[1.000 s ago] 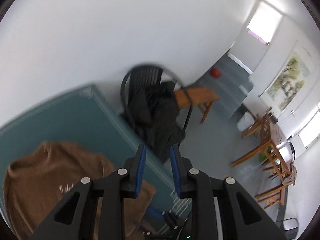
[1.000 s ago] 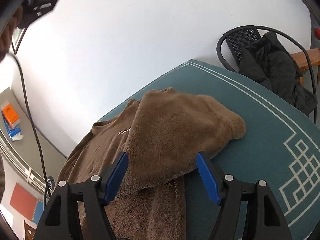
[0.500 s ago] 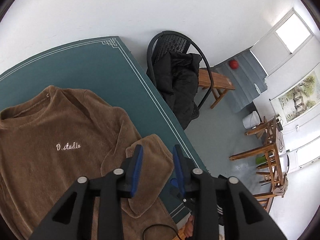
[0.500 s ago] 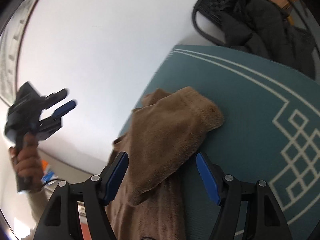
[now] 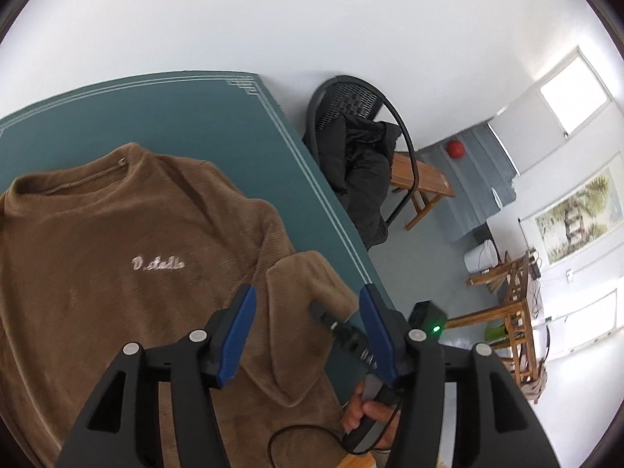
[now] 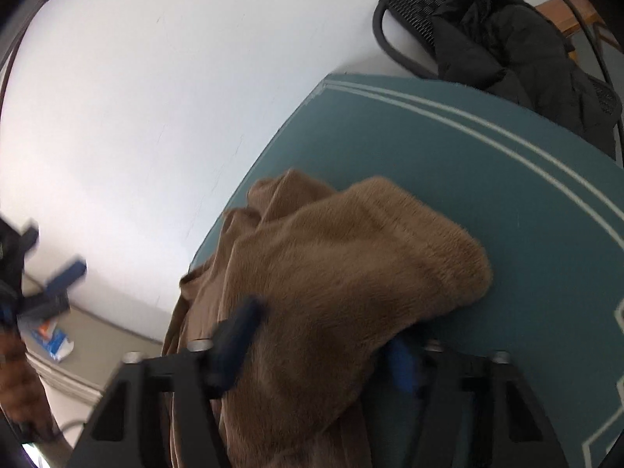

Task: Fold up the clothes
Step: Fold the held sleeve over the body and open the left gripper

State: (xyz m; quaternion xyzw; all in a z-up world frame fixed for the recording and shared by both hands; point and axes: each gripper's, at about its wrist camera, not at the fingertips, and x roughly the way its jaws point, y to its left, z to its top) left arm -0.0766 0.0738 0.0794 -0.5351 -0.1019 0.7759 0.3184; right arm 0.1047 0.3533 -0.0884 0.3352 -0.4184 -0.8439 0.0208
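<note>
A brown fleece sweatshirt [image 5: 117, 257] with white chest lettering lies face up on the teal table [image 5: 195, 117]. Its right sleeve [image 5: 308, 292] is folded back over the body. My left gripper [image 5: 306, 327] is open and hovers above that sleeve, touching nothing. My right gripper [image 6: 323, 335] is open and low at the table, its jaws standing either side of the sleeve [image 6: 351, 273]; the right finger is partly hidden under the cloth. In the left wrist view the right gripper [image 5: 343, 331] reaches in at the sleeve's edge. The left gripper [image 6: 50, 284] shows blurred in the right wrist view.
A black mesh chair [image 5: 351, 117] with a black jacket [image 5: 362, 167] stands just past the table's far right corner, also in the right wrist view [image 6: 507, 39]. A white wall runs behind the table. Wooden benches [image 5: 421, 183] and chairs stand farther off.
My left gripper has swung down over the sweatshirt and opened wider. My right gripper has dropped and moved forward, so the sleeve now lies between its fingers.
</note>
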